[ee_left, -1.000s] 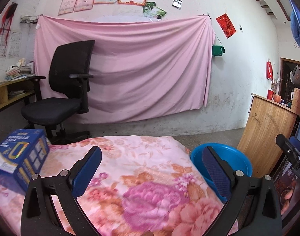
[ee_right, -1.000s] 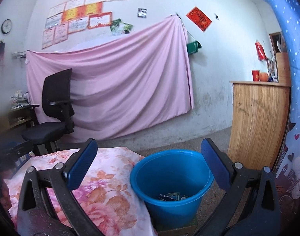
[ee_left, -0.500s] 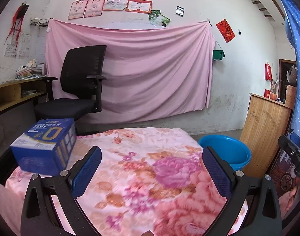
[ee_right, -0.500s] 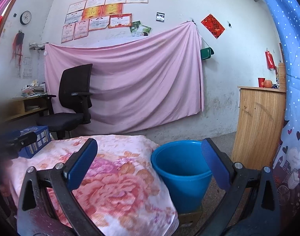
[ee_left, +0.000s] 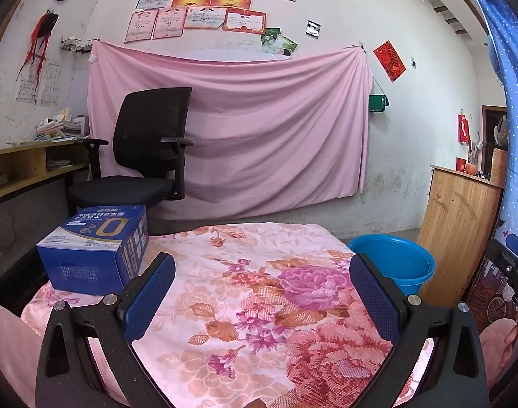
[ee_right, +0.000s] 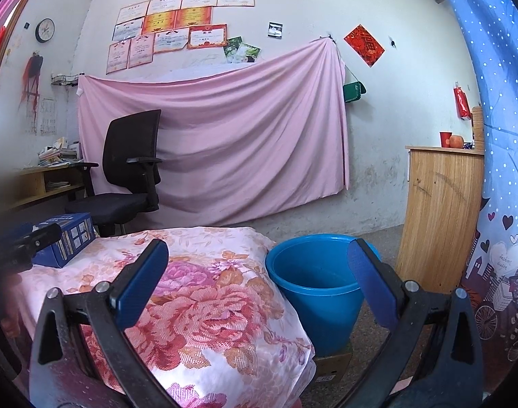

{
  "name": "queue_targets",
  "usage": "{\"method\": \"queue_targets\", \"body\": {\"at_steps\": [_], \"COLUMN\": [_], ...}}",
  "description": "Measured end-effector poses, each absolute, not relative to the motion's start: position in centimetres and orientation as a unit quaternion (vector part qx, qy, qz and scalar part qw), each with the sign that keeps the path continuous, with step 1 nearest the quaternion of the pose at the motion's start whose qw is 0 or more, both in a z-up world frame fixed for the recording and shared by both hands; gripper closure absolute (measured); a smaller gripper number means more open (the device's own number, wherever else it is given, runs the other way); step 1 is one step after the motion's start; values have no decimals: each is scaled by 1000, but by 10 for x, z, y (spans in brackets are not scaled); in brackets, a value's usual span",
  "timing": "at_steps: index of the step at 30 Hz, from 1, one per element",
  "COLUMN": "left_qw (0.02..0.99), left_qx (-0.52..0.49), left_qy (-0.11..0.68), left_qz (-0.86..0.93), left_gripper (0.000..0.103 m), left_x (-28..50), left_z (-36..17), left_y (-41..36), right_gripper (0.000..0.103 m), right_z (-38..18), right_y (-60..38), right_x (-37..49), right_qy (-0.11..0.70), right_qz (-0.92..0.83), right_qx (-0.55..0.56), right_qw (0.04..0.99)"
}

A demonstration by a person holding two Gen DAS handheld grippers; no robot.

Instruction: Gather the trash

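Note:
A blue carton point(ee_left: 96, 250) with white and gold print stands upright on the far left of a table under a pink flowered cloth point(ee_left: 259, 306). In the right wrist view the same blue carton point(ee_right: 67, 239) shows at the left. A blue plastic bucket point(ee_right: 313, 282) stands on a flat cardboard piece on the floor just right of the table; its rim is the blue bucket point(ee_left: 395, 265) in the left wrist view. My left gripper point(ee_left: 264, 285) hovers open over the cloth, nothing between its fingers. My right gripper point(ee_right: 259, 282) is open too, straddling the table's right edge and the bucket.
A black office chair point(ee_left: 147, 166) stands behind the table before a hanging pink sheet point(ee_left: 259, 129). A wooden cabinet point(ee_right: 442, 210) is at the right, a blue curtain point(ee_right: 497, 136) beside it. A wooden shelf with papers point(ee_left: 31, 166) lines the left wall.
Both grippers have drawn back and lifted, so the carton and the whole table top have come into view. The bucket's inside is hidden now. Both stayed open.

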State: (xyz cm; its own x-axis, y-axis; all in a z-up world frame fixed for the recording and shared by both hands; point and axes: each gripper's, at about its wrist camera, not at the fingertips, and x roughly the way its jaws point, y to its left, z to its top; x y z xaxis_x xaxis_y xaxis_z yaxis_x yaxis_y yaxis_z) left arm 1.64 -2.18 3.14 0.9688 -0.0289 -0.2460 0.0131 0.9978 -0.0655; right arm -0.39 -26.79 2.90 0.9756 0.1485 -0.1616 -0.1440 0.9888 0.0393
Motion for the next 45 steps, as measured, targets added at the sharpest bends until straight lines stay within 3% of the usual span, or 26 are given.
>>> {"method": "queue_targets", "body": {"at_steps": [45], "left_qw": [992], "left_qx": [-23], "left_qy": [120], "left_qz": [-14], "left_gripper": [2], "left_x": [18], "left_z": [24], "left_y": [-22], "right_gripper": [0], "right_z": [26], "right_y": [-270], "right_x": [0], "right_qy": [86], "right_qz": [74], "right_qx": [12], "right_qw": [993]}}
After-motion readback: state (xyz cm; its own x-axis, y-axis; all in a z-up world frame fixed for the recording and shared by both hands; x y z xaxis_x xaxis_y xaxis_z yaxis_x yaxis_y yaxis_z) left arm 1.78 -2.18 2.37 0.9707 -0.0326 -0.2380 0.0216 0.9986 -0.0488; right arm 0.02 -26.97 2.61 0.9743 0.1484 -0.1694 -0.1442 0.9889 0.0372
